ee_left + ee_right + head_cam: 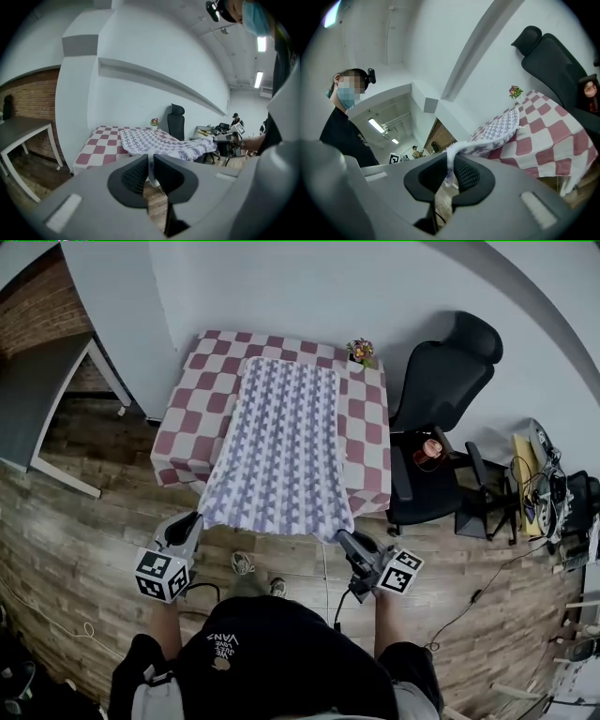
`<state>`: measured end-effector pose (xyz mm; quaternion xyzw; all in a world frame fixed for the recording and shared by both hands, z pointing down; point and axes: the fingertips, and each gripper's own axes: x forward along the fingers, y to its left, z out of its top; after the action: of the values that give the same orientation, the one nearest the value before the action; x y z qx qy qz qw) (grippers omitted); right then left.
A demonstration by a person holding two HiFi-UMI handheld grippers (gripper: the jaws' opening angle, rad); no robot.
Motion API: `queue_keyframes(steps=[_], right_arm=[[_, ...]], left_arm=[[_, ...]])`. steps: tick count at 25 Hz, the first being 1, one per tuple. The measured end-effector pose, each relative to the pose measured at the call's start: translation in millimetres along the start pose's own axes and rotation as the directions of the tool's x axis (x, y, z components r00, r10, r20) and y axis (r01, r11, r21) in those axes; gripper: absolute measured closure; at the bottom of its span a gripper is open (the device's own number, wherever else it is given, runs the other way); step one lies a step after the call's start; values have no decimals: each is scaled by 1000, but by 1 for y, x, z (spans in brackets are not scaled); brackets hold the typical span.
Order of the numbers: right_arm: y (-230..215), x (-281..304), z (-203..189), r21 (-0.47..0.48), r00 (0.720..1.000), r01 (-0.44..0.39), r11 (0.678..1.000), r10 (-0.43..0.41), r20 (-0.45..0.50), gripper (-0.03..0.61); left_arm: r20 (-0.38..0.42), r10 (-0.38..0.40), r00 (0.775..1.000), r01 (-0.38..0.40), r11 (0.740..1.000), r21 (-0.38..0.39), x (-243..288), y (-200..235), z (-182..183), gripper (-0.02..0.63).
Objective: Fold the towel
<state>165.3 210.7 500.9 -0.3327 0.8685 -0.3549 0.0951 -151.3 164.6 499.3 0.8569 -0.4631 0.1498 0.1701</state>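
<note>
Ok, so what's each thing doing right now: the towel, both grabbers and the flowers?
towel: unfolded, far part flat on the table, near edge held up off it.
left gripper: shut on the towel's near left corner.
right gripper: shut on the near right corner.
flower pot: upright at the table's far right corner.

Head view: high above the person, facing steeply down on the counter [187, 399] from its near edge, whole top in frame. Left claw [192, 521] view: low, off the counter's near left corner, looking across it from close behind the jaws. Right claw [345, 540] view: off the near right corner, frame tilted. All three share counter, towel [281, 437], flower pot [359, 352], black chair [436, 381].
</note>
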Motion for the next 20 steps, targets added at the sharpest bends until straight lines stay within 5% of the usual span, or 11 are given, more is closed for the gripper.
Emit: queue_keyframes(steps=[11, 20], right_arm=[[17, -24, 10, 6, 998, 0, 1000, 0, 58, 535], [-15, 7, 49, 21, 993, 55, 998, -57, 102, 535]], left_arm=[[64, 74, 995, -76, 997, 22, -18, -26, 2, 577], [129, 71, 989, -77, 996, 46, 33, 0, 40, 577]])
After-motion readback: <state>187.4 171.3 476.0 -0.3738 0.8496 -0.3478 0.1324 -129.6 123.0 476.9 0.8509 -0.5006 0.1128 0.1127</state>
